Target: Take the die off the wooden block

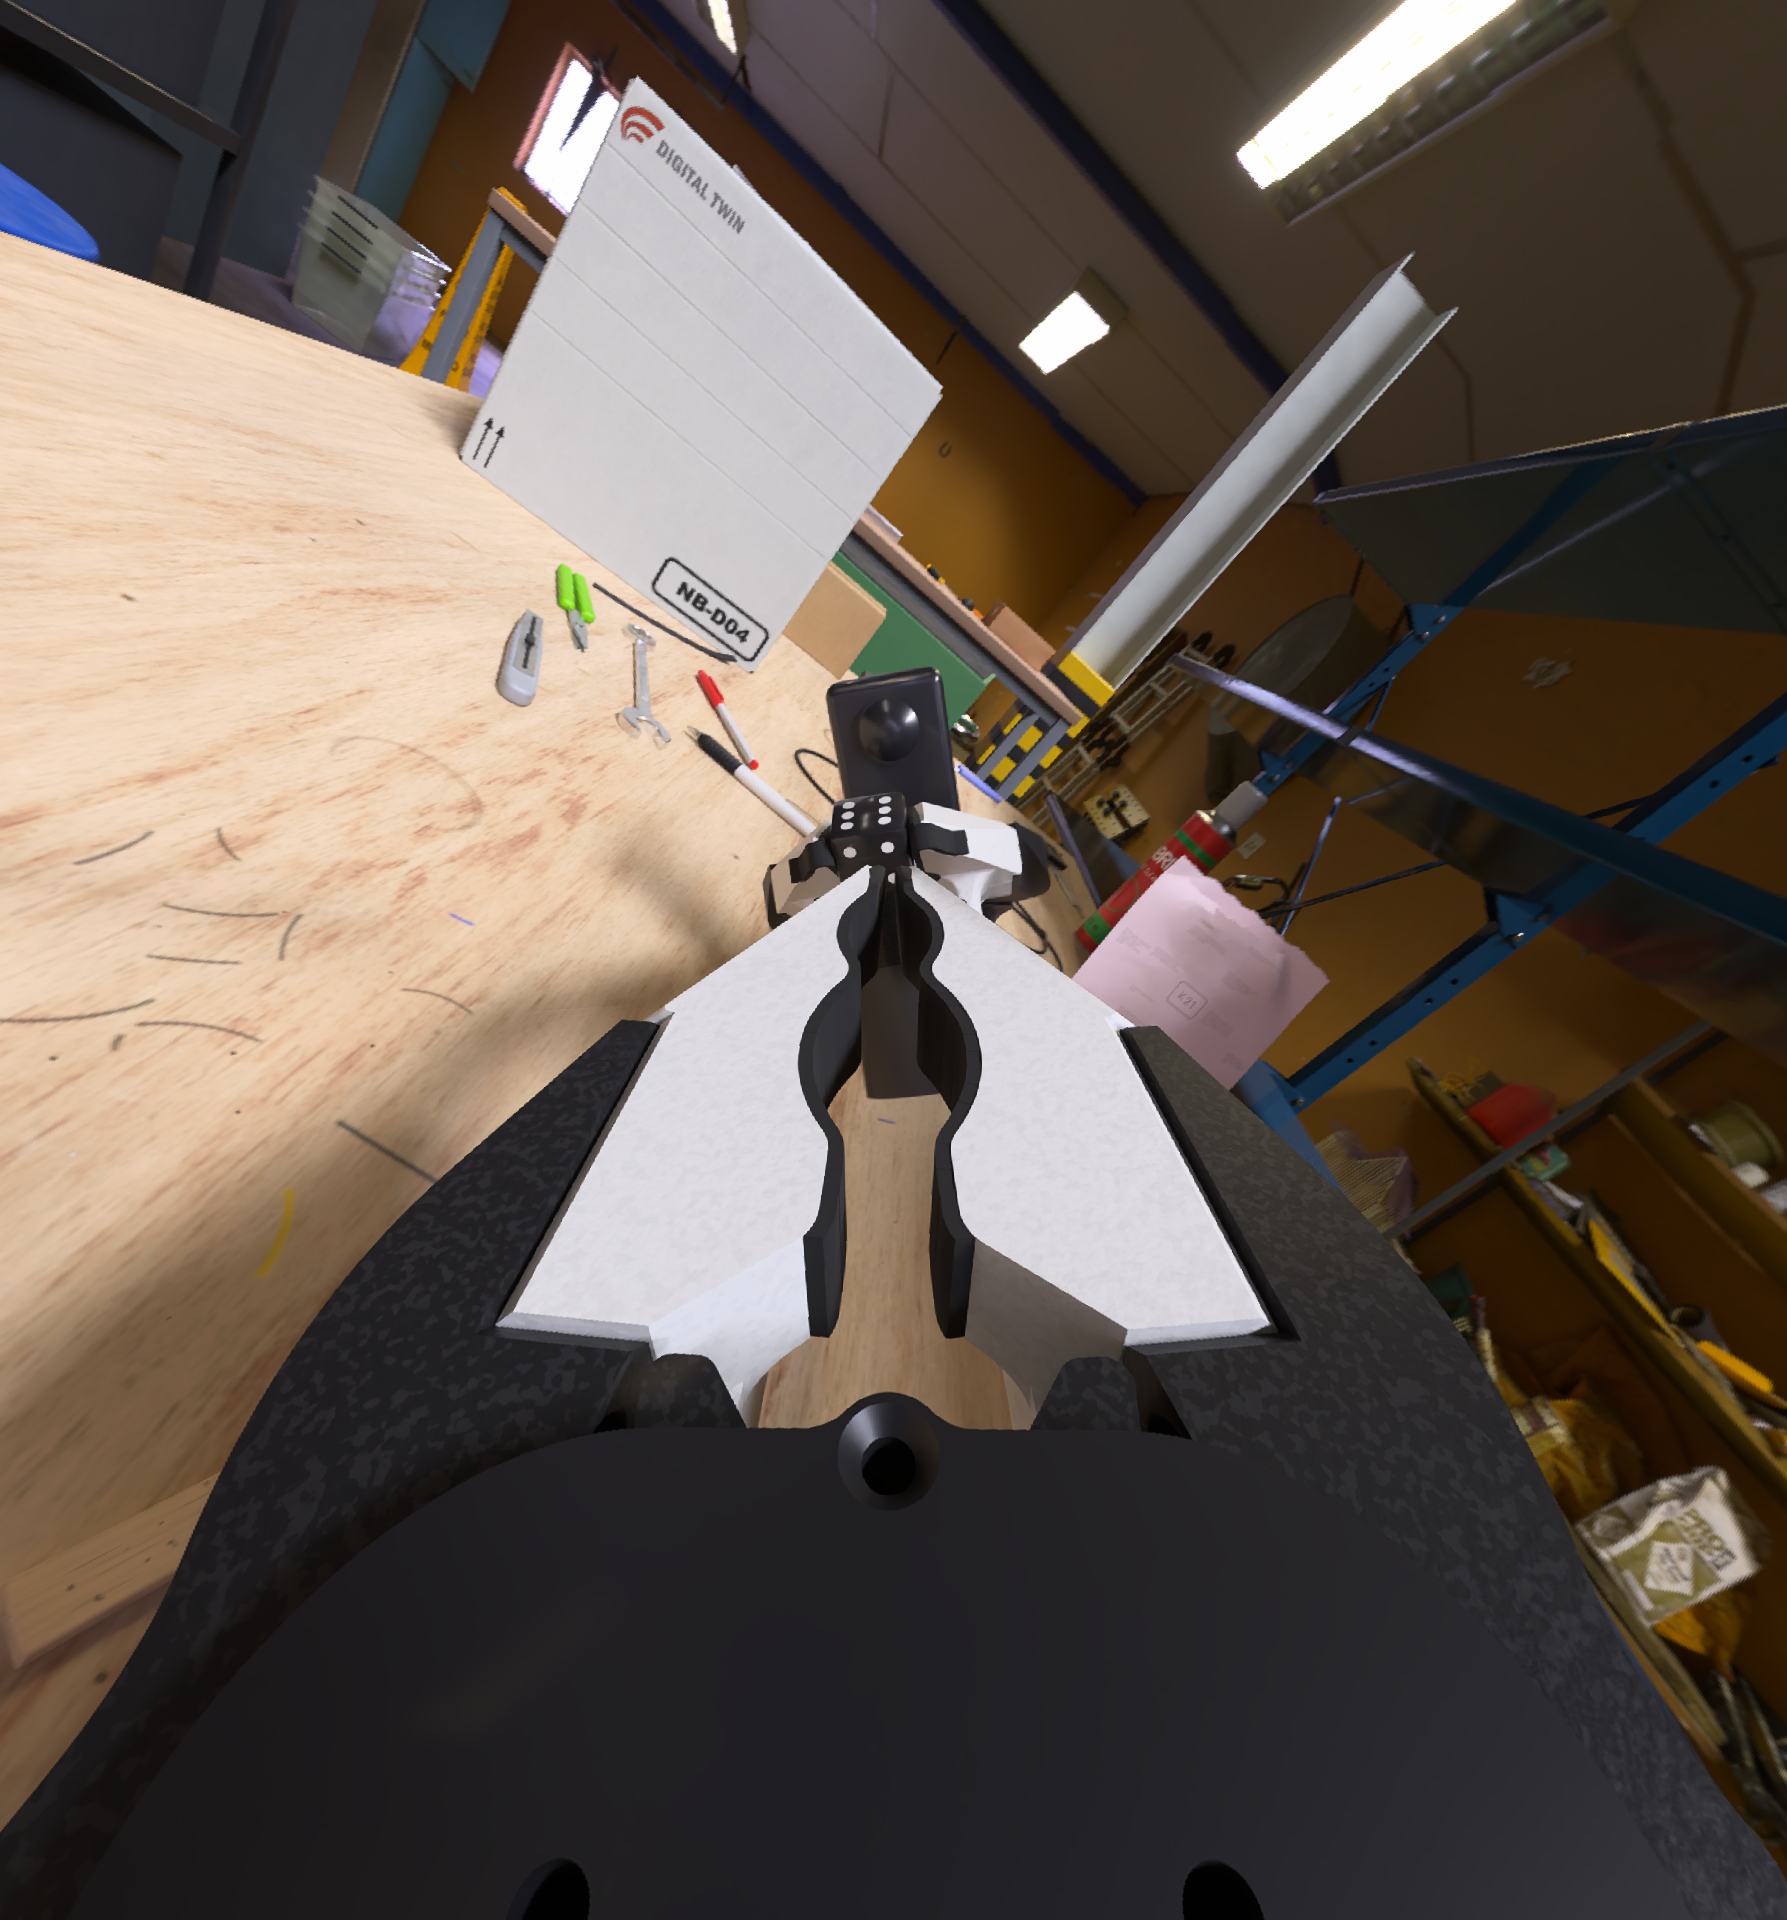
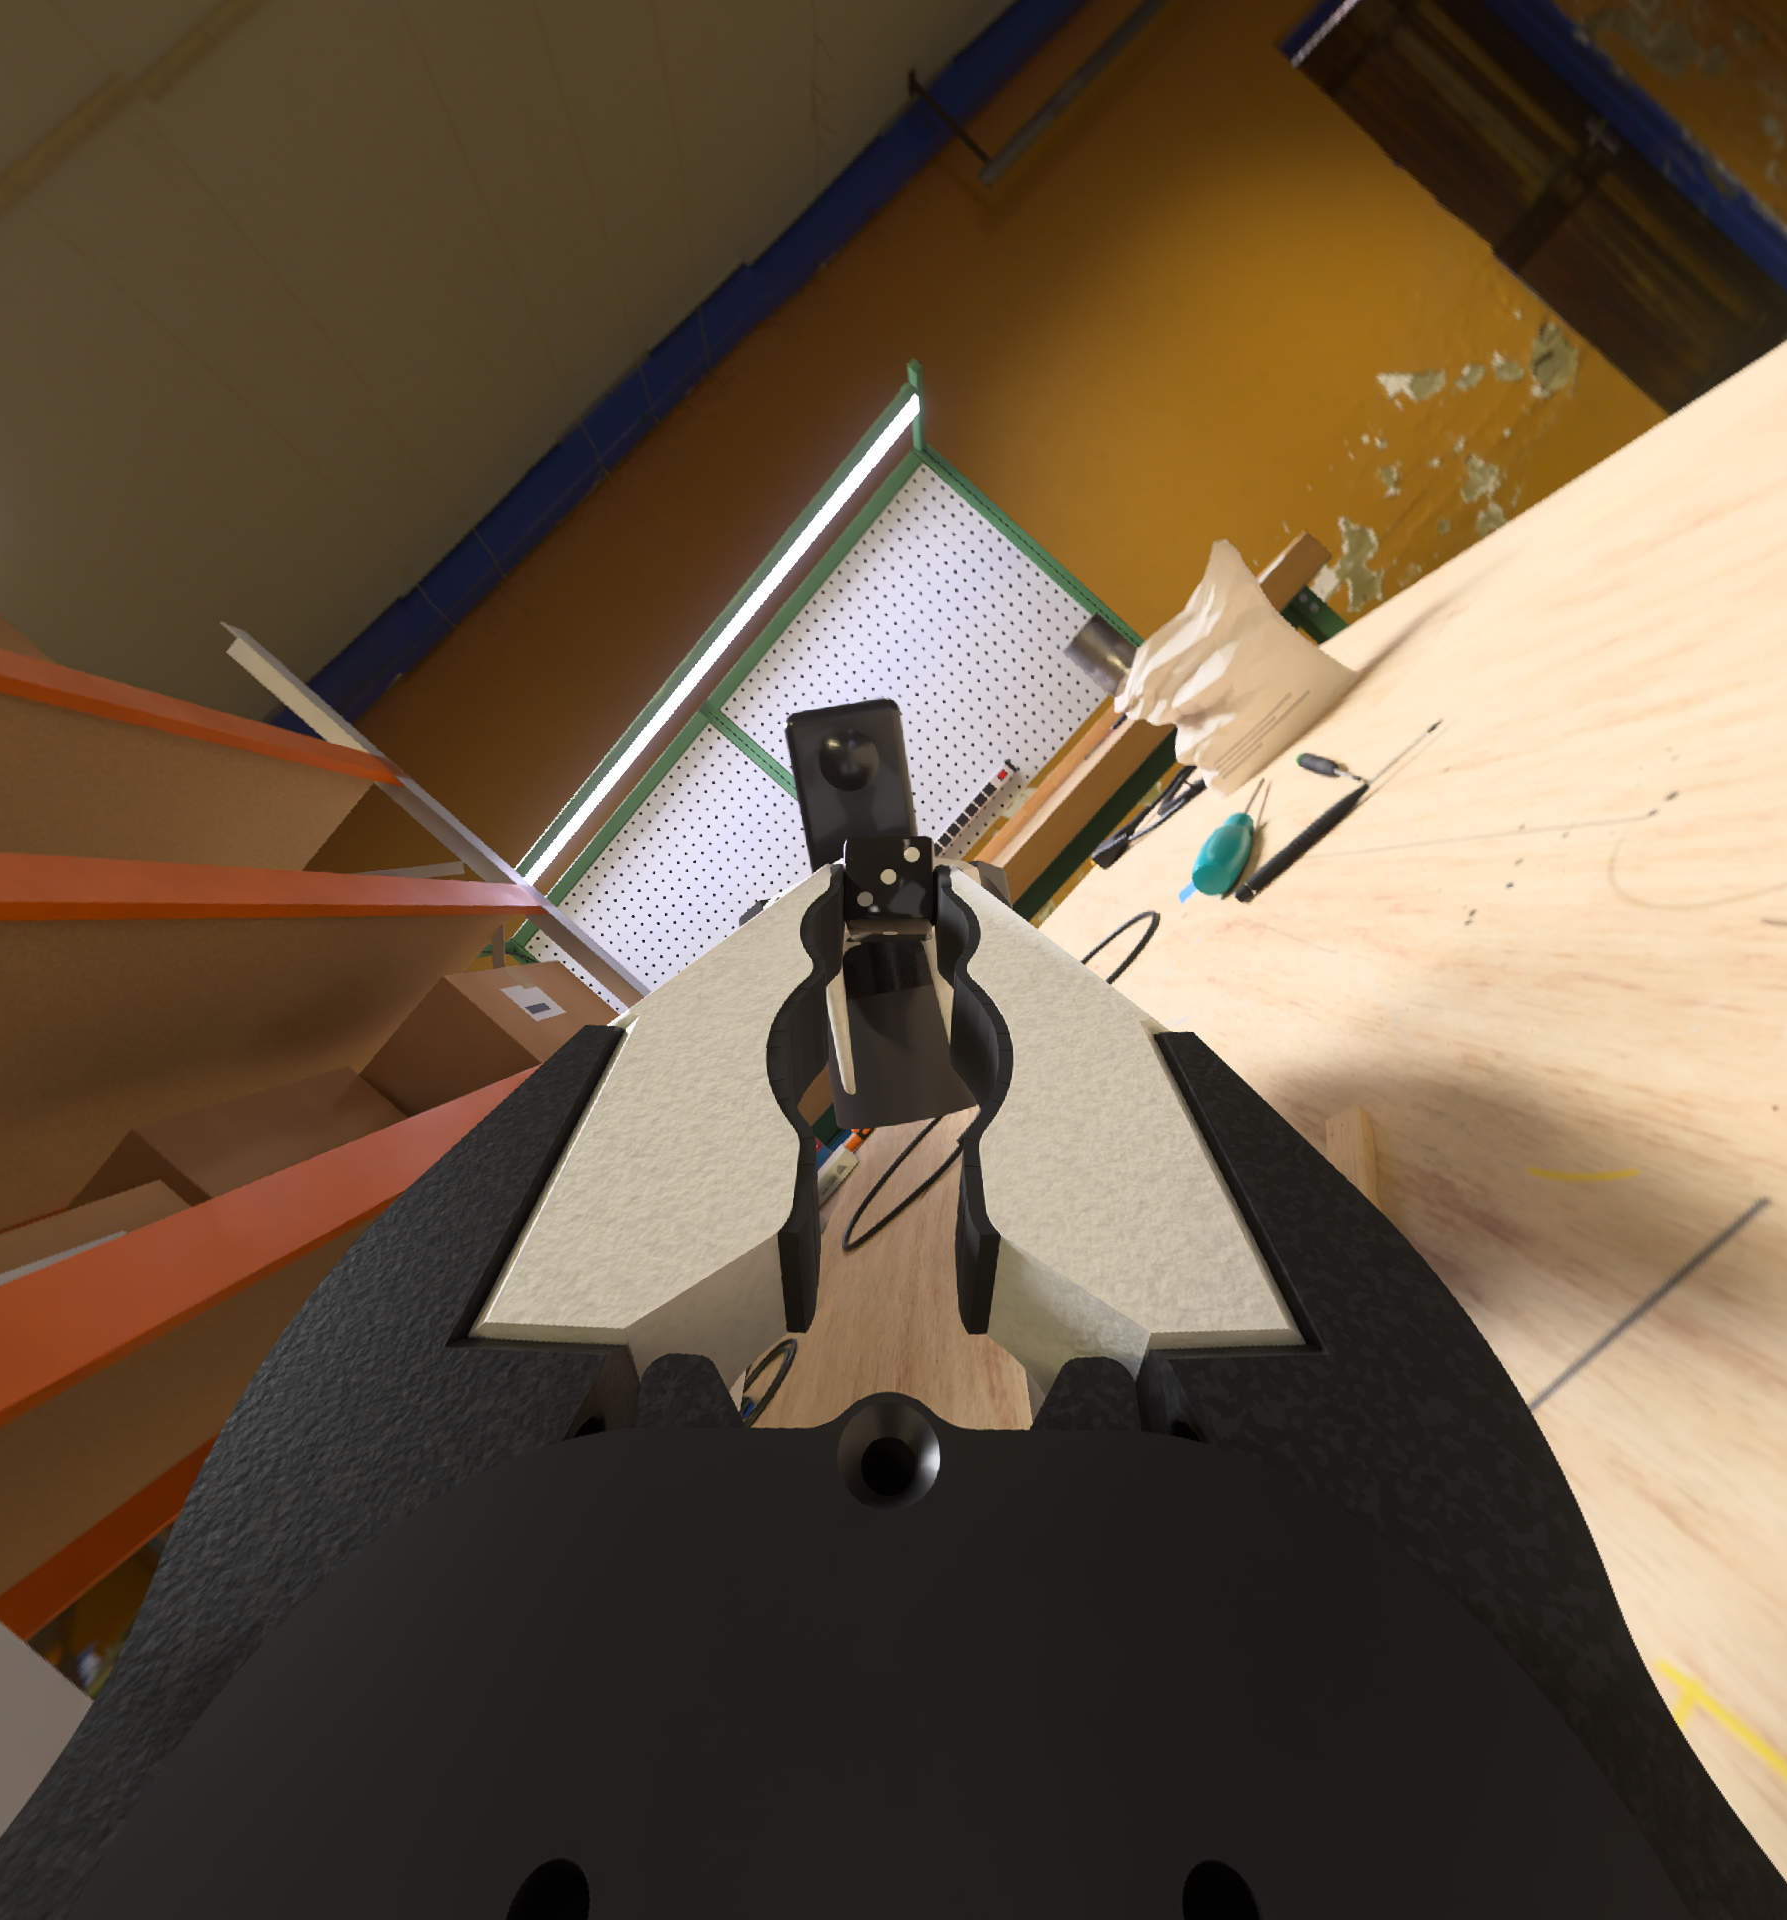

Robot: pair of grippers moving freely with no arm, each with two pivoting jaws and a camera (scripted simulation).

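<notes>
A black die with white pips [image 2: 889,876] is held in the air between the fingertips of my right gripper [image 2: 889,883], which is shut on it. In the left wrist view the die [image 1: 868,829] sits just past the tips of my left gripper [image 1: 889,881], with the right gripper's fingers clamped on its two sides. My left gripper is shut and its tips meet just under the die. The wooden block [image 1: 68,1600] lies on the table at the lower left, partly hidden by my left gripper's body. It also shows in the right wrist view [image 2: 1351,1148].
A white box [image 1: 702,395] stands on the plywood table [image 1: 193,727]. Near it lie a utility knife [image 1: 520,660], green pliers [image 1: 574,603], a wrench [image 1: 643,696] and markers [image 1: 728,717]. A paper bag [image 2: 1232,665], teal screwdriver [image 2: 1221,857] and cable [image 2: 1117,945] lie on the far side.
</notes>
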